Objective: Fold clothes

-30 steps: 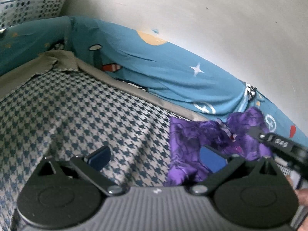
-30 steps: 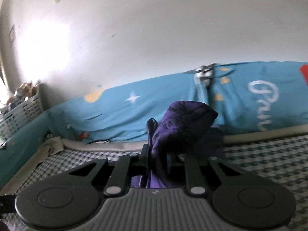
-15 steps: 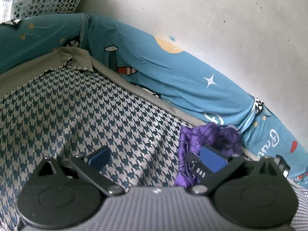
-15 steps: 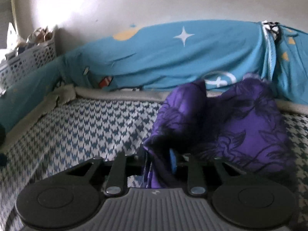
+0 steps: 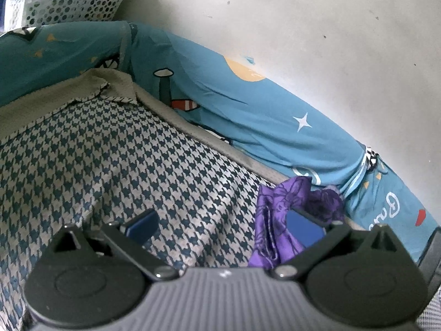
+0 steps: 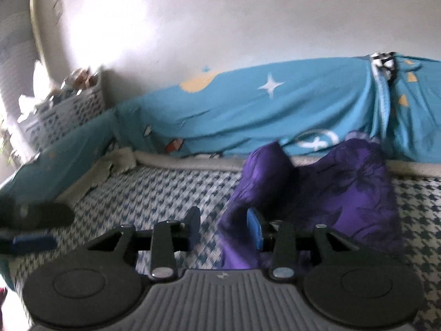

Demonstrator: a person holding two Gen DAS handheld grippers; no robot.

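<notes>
- The purple cloth garment with a dark floral print (image 6: 355, 190) lies crumpled on the blue-and-white houndstooth bed cover (image 6: 165, 190), in the centre right of the right wrist view, its far edge up against the pale mattress border.
- The right gripper (image 6: 224, 230) sits low in the frame with its jaws opening; a fold of the garment stands between the blue pads, lying against the right-hand pad while the left-hand pad is clear of it (bare houndstooth shows in the gap), so the cloth is released rather than pinched.
- In the left wrist view the left gripper (image 5: 223, 227) is spread wide over the houndstooth cover, grasping nothing; its left blue pad is over bare cover, and its right pad (image 5: 304, 230) is just in front of the purple garment (image 5: 278, 207), which sits bunched in the lower right of that frame. Whether that pad touches the cloth cannot be told.
- Behind the garment a teal cartoon-print fabric bolster with white stars and an orange patch (image 5: 248, 110) runs along the white wall (image 5: 303, 27).
- A white perforated plastic laundry basket (image 5: 74, 2) stands in the upper left corner of the left wrist view (something is piled in it, too blurred to name).
- At the left edge of the right wrist view, the dark body of the other gripper shows, blurred.
</notes>
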